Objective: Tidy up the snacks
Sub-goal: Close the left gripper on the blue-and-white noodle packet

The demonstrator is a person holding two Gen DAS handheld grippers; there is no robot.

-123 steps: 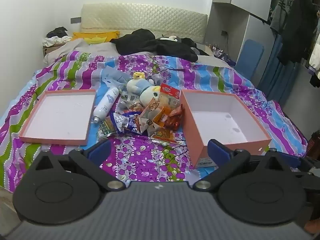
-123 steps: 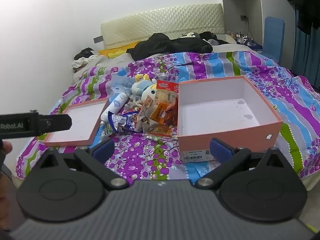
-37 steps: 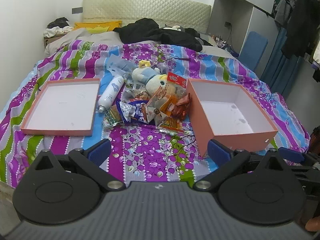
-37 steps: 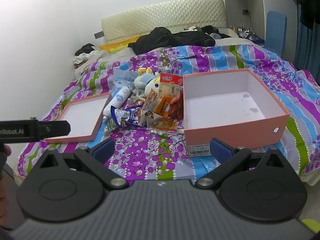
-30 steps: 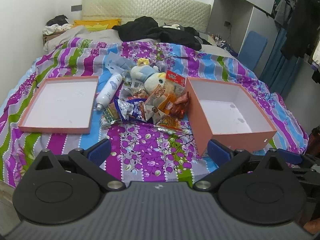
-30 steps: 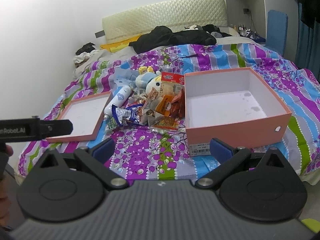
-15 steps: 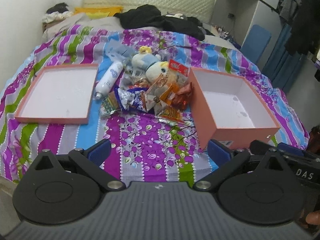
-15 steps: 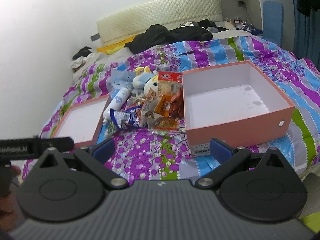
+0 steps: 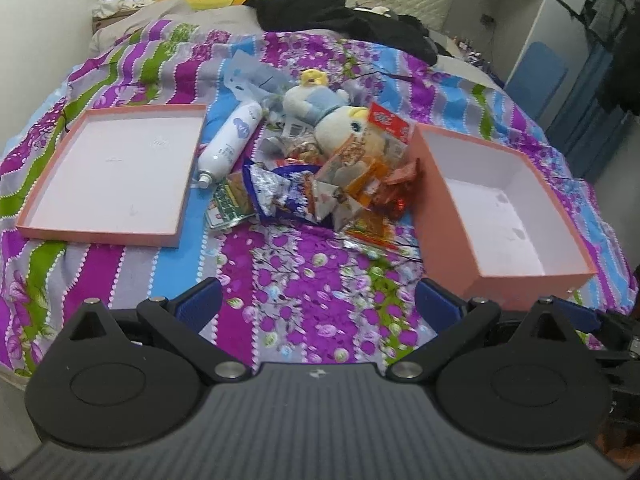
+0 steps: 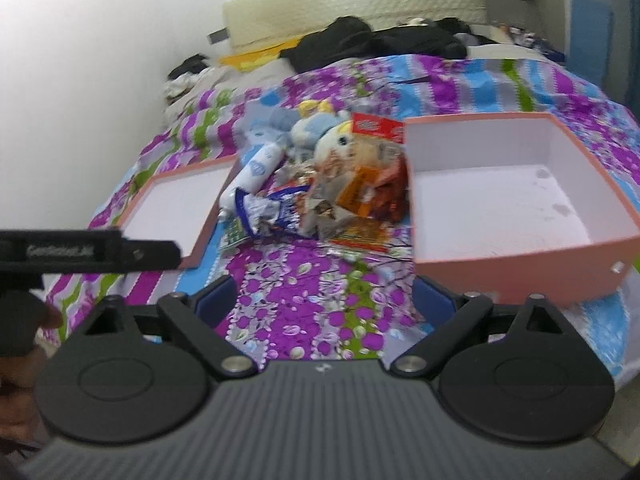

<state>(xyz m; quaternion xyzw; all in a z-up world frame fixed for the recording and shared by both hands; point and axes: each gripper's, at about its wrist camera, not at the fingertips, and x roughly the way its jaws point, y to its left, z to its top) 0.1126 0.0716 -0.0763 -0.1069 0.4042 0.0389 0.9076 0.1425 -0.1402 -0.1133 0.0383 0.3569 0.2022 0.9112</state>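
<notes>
A pile of snack packets (image 9: 332, 184) lies on the striped bedspread between a shallow pink lid (image 9: 108, 168) on the left and a deep pink box (image 9: 440, 216) on the right, both bare inside. A white bottle (image 9: 232, 140) and a plush toy (image 9: 324, 116) lie at the pile's far side. My left gripper (image 9: 318, 304) hangs open over the bedspread, short of the pile, nothing between its fingers. My right gripper (image 10: 326, 296) is open with its jaws closing, nothing between them, facing the snack pile (image 10: 332, 200) and the box (image 10: 500, 268).
Black clothes (image 9: 340, 20) and pillows lie at the head of the bed. A blue chair (image 9: 536, 72) and hanging clothes stand to the right. The left gripper's body (image 10: 92, 254) and a hand (image 10: 24, 320) cross the right wrist view's left edge.
Both grippers have moved forward and down toward the bed, so the pile and boxes look larger. The right gripper's fingers stand slightly closer together.
</notes>
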